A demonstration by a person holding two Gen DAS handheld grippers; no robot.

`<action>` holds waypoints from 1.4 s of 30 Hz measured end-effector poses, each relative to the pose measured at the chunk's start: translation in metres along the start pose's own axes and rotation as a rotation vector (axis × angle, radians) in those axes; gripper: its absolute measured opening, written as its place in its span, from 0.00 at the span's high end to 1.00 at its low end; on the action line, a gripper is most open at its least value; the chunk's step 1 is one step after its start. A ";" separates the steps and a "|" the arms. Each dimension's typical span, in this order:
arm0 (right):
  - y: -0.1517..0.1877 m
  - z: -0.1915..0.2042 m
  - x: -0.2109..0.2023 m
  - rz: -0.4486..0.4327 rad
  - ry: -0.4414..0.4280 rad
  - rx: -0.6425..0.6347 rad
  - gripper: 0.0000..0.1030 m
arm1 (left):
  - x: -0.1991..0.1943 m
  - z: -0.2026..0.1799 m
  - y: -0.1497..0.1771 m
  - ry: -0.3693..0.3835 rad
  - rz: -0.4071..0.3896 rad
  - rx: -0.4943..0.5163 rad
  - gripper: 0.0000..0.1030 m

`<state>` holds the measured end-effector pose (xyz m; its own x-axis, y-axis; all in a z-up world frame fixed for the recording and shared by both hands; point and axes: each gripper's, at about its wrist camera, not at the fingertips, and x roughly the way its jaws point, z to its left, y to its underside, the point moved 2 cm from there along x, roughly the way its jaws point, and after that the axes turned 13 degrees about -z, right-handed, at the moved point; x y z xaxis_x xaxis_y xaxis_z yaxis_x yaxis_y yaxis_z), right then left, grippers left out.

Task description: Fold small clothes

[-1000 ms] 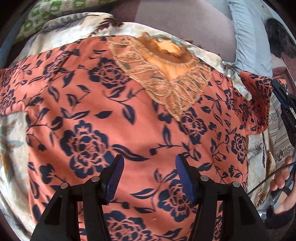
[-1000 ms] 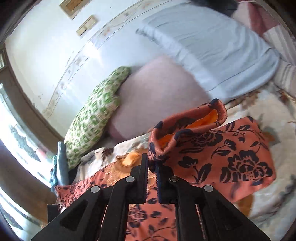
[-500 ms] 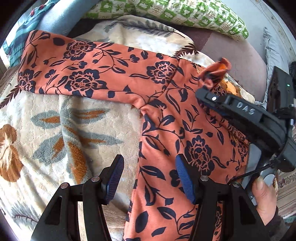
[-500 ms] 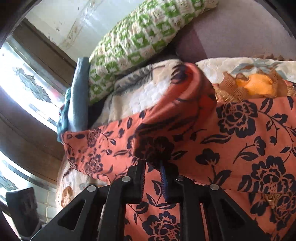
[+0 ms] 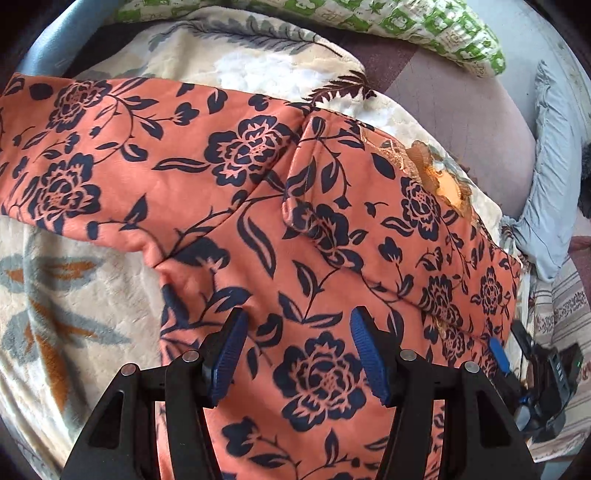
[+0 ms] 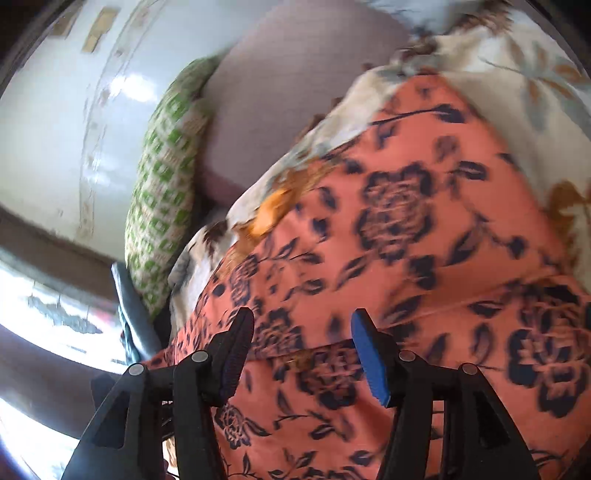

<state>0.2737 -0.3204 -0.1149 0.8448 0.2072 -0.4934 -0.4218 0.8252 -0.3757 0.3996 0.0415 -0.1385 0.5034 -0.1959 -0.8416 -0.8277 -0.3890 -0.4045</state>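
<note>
An orange garment with dark blue flowers lies spread on a cream blanket. One sleeve is folded across the chest; the other sleeve stretches out to the left. My left gripper hovers open over the garment's body, nothing between its blue pads. My right gripper is over the same garment, its jaws opening with no cloth pinched between them; that view is motion-blurred. The right gripper also shows at the lower right edge of the left wrist view.
A green-and-white patterned pillow and a mauve cushion lie behind the garment. A light blue pillow sits at the right. A pale wall and a bright window are to the left in the right wrist view.
The right gripper carried the sleeve across the garment, laid it on the chest and opened, letting it go. The left gripper shifted sideways toward the outstretched sleeve and stayed open.
</note>
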 end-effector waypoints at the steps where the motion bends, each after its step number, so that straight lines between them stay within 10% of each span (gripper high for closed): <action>1: -0.006 -0.019 -0.002 -0.006 0.008 0.062 0.45 | 0.010 -0.002 -0.003 -0.007 0.010 -0.013 0.44; 7: -0.022 -0.048 0.009 -0.026 -0.012 0.186 0.50 | 0.036 -0.028 -0.026 -0.067 -0.014 0.000 0.57; 9: -0.030 -0.038 0.006 -0.042 -0.028 0.123 0.91 | 0.032 -0.038 -0.027 -0.010 0.000 -0.008 0.73; 16: -0.035 -0.076 -0.005 -0.038 0.069 0.141 1.00 | 0.047 -0.042 -0.013 -0.138 -0.033 0.069 0.69; 21: -0.024 -0.017 -0.020 -0.064 0.055 -0.054 0.80 | 0.015 -0.030 -0.017 -0.104 -0.050 0.078 0.69; 34: 0.205 0.234 0.083 0.265 -0.130 -0.729 0.61 | -0.114 0.263 -0.053 -0.089 -0.195 -0.433 0.62; 42: 0.313 0.279 0.136 0.493 -0.224 -0.566 0.53 | -0.130 0.370 -0.060 0.112 -0.205 -0.687 0.59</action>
<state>0.3485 0.1122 -0.0806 0.5376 0.6304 -0.5600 -0.8182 0.2294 -0.5272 0.2924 0.4233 -0.1366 0.6846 -0.1346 -0.7164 -0.3892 -0.8985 -0.2030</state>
